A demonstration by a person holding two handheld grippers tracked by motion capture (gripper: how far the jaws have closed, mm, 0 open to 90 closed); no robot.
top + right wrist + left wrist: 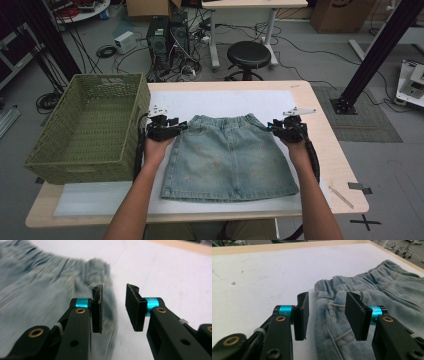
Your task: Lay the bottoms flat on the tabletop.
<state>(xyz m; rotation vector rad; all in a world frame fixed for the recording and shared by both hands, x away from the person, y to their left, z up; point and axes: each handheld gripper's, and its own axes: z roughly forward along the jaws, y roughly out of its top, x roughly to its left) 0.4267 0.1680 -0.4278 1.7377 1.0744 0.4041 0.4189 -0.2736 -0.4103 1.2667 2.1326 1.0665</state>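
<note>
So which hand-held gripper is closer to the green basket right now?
Left. The left hand-held gripper sits at the skirt's left waistband corner, just beside the green basket. The right hand-held gripper is at the opposite waistband corner, the whole skirt between it and the basket.

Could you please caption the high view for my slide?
Both claws, left and right, open at the denim skirt's waistband corners.

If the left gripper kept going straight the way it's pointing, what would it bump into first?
Most likely the denim skirt: the left gripper stands open over the skirt's waistband corner, and the gathered waistband lies right ahead between its jaws. Its outer jaw looks out over the white mat. Depth is hard to judge.
</note>
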